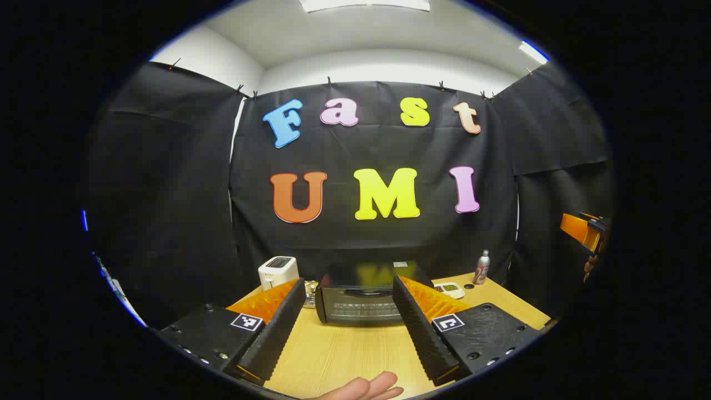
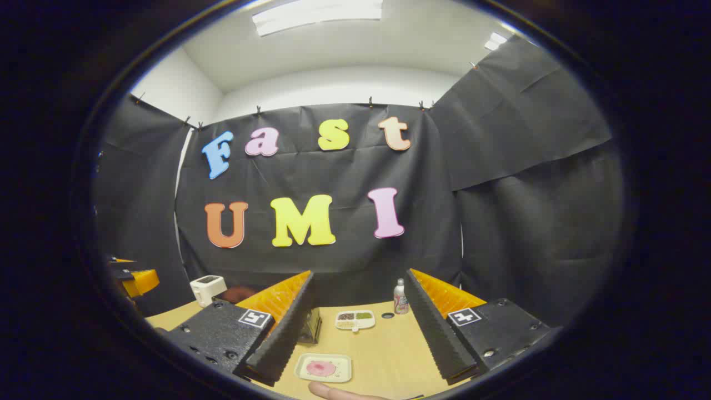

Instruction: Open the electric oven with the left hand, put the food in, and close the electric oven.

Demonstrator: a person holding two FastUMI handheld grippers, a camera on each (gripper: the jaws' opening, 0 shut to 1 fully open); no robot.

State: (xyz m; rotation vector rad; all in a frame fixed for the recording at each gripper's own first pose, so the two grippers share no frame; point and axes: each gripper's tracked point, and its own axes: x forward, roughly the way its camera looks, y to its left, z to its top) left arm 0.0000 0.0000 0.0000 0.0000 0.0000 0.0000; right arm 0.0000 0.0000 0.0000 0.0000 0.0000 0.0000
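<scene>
While both grippers are held above the wooden table, nothing is gripped by either. In the left gripper view, the left gripper is seen with its jaws spread wide, and the electric oven is framed between them, farther ahead, with its door shut. A white toaster is placed beyond the left-hand jaw, a bottle beyond the right-hand one. In the right gripper view, the right gripper is likewise seen with jaws spread apart; the food is laid on a small tray between them, nearer the left-hand jaw, and a sectioned dish is set farther ahead.
</scene>
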